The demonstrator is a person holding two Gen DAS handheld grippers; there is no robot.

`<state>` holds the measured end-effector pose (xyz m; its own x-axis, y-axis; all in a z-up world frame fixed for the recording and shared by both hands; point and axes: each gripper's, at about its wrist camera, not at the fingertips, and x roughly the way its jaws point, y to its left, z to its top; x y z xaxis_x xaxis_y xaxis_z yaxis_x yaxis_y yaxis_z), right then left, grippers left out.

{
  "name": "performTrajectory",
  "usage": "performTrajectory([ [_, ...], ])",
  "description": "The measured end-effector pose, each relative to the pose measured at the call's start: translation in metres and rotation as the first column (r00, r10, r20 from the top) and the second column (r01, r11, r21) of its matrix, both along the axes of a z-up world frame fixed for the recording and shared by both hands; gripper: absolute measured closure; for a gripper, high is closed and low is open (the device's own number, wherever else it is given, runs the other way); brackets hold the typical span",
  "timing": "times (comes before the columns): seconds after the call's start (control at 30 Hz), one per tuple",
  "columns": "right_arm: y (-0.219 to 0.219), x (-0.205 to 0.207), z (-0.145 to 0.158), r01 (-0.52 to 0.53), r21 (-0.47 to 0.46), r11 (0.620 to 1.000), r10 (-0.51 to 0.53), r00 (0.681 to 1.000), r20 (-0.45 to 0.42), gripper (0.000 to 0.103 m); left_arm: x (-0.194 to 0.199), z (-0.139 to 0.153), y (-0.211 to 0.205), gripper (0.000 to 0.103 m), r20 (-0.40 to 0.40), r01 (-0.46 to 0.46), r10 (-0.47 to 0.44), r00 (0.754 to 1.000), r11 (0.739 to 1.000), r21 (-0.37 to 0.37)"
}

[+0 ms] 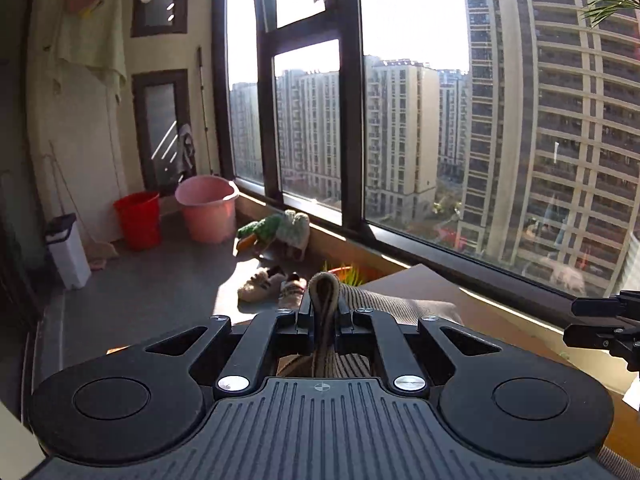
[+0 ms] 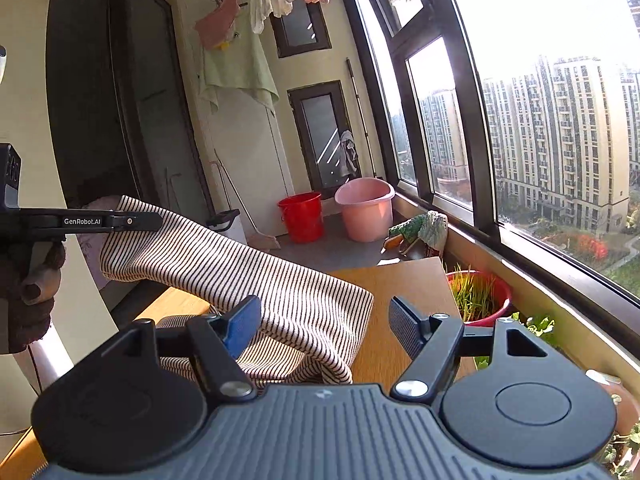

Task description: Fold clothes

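Left gripper (image 1: 324, 312) fingers clenched on striped garment (image 2: 280, 292), lifted w/ rest draped on desk (image 2: 400, 280); right gripper (image 2: 324, 320) released. Risk: thin pinch slips, fabric drops, fold skews.

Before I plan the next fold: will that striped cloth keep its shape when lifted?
Probably not. The striped cloth sags from the left gripper down to the wooden table, so it looks floppy. It bunches where pinched, suggesting soft, light fabric.
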<state>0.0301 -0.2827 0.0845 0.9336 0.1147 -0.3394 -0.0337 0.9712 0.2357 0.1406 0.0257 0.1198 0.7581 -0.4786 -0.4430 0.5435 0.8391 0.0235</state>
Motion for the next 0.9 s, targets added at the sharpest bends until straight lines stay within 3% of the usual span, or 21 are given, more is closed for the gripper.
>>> performTrajectory([
  [0.1,0.01,0.011,-0.011,-0.026,-0.001,1.0,0.026,0.999,-0.042,0.032,0.015,-0.034,0.049,0.08,-0.105,-0.109,0.109,0.988,0.994,0.012],
  [0.17,0.016,0.02,-0.015,-0.039,-0.007,0.999,0.039,0.997,-0.066,0.032,0.02,-0.046,0.071,0.08,-0.142,-0.165,0.164,0.976,0.986,0.002],
  [0.23,0.025,0.031,-0.015,-0.048,-0.029,0.998,0.046,0.996,-0.081,0.033,0.015,-0.046,0.089,0.08,-0.171,-0.176,0.166,0.971,0.983,-0.044],
  [0.33,0.04,0.049,-0.013,-0.075,-0.049,0.996,0.07,0.993,-0.095,0.043,0.009,-0.046,0.116,0.077,-0.215,-0.194,0.167,0.962,0.975,-0.112],
  [0.47,0.064,0.08,-0.015,-0.106,-0.012,0.994,0.104,0.988,-0.115,0.044,-0.01,-0.043,0.097,0.052,-0.226,-0.068,0.024,0.974,0.98,-0.188],
  [0.57,0.076,0.1,-0.028,-0.078,-0.006,0.997,0.076,0.981,-0.176,0.044,-0.015,-0.055,0.072,0.05,-0.245,-0.004,-0.037,0.969,0.986,-0.165],
  [0.67,0.069,0.109,-0.048,-0.029,-0.03,0.999,0.021,0.969,-0.244,0.045,-0.019,-0.072,0.049,0.05,-0.235,0.004,-0.02,0.972,0.998,-0.068],
  [0.8,0.052,0.101,-0.057,-0.031,0.012,0.999,0.033,0.971,-0.236,0.047,-0.005,-0.084,0.051,0.05,-0.212,-0.062,0.062,0.975,0.998,0.008],
  [0.87,0.052,0.098,-0.056,-0.041,-0.012,0.999,0.037,0.971,-0.236,0.047,0.0,-0.083,0.057,0.041,-0.226,-0.097,0.095,0.969,0.995,0.002],
  [0.9,0.053,0.097,-0.056,-0.046,-0.024,0.999,0.039,0.971,-0.236,0.047,0.001,-0.08,0.06,0.042,-0.239,-0.114,0.107,0.965,0.993,-0.013],
])
